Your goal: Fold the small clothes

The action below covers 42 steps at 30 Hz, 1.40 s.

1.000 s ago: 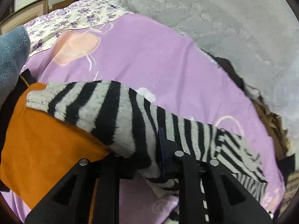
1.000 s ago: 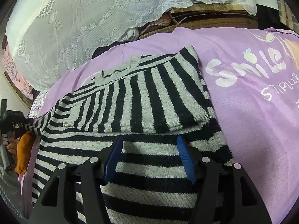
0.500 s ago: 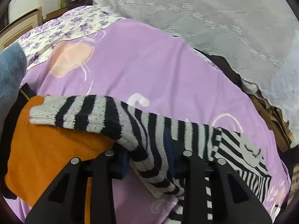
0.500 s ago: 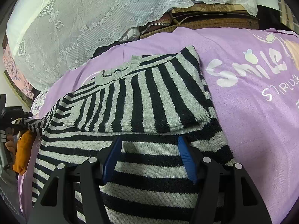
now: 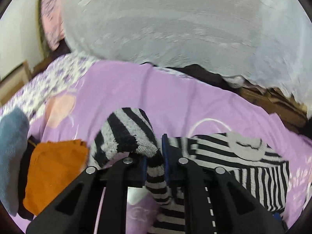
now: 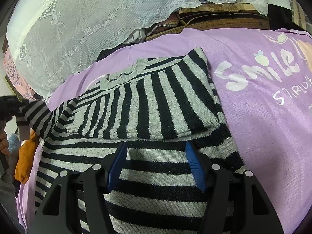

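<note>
the striped sweater [image 6: 148, 105] is a black-and-grey knit lying on the purple bedsheet [image 6: 263, 120], collar toward the far side, with one sleeve already folded across the chest so its stripes run lengthwise over the crosswise stripes of the body. the left claw [image 5: 155, 154] is pressed together on the other sleeve [image 5: 126, 134]; the blue pads pinch the knit, and the cuff end bunches up and flops over the fingertips. the right claw [image 6: 156, 156] is spread, hovering low over the lower body of the sweater with nothing between its blue pads; contact with the knit cannot be judged. compared with a second ago, the sleeve no longer lies stretched out flat over the orange garment [image 5: 52, 173]: it has been lifted off it and gathered toward the sweater body, and the left claw, loosely around it half a second ago, has closed. the right view is unchanged. the left view is motion-blurred, so the lace cloth [image 5: 175, 25] and floral sheet [image 5: 50, 83] behind are smeared. the sleeve below the pinch runs out of frame behind the claw body. a blue cloth [image 5: 11, 152] is cut off at the left edge. in the right view the left claw shows only as a dark shape at the left margin.
</note>
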### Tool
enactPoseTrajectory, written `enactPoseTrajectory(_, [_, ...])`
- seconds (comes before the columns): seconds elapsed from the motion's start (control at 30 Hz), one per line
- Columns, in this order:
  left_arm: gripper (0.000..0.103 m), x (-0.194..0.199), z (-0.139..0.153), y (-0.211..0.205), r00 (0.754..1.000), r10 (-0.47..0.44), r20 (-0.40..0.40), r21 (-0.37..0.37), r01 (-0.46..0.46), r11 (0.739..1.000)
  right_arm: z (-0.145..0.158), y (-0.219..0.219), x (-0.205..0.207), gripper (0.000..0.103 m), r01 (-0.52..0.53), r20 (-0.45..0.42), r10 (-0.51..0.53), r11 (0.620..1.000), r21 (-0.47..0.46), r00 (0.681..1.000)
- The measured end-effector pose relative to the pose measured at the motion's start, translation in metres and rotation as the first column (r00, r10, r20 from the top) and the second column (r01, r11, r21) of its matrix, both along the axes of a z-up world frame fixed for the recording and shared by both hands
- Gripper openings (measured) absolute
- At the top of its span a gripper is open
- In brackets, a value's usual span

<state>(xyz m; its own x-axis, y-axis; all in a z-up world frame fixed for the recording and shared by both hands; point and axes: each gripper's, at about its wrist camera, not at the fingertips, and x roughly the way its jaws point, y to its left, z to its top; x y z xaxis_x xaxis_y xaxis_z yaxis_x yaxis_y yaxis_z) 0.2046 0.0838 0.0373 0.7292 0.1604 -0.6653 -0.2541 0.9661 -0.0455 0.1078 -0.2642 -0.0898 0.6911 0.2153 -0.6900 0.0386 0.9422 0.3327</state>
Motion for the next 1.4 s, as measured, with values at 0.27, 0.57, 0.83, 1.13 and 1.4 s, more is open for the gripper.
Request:
enactPoseTrajectory(0.27, [0.012, 0.001, -0.015, -0.111, 0.984, -0.175, -0.021, 0.206, 0.175, 0.963, 0.002, -0.008, -0.001, 0.061, 0.011, 0.003, -0.011, 0.999, 0.047, 1.0])
enactPoseTrajectory(0.57, [0.019, 0.0, -0.127, -0.231, 0.878, -0.387, -0.283, 0.387, 0.474, 0.791, -0.001, -0.036, -0.001, 0.061, 0.094, -0.006, -0.095, 0.979, 0.182, 0.996])
enactPoseTrajectory(0.83, [0.088, -0.05, -0.081, -0.197, 0.873, -0.472, -0.12, 0.334, 0.483, 0.809, -0.001, -0.039, -0.002, 0.057, 0.1, 0.0, -0.102, 0.975, 0.199, 0.995])
enactPoseTrajectory(1.13, [0.097, -0.057, -0.03, -0.065, 0.965, -0.259, 0.049, 0.208, 0.243, 0.947, 0.036, 0.022, -0.008, 0.057, -0.076, 0.115, 0.079, 0.997, -0.025, 0.99])
enactPoseTrajectory(1.4, [0.097, 0.021, -0.082, 0.011, 0.989, -0.035, -0.145, 0.006, 0.036, 0.999, 0.067, 0.142, 0.02, 0.057, -0.3, 0.117, 0.374, 0.863, -0.406, 0.92])
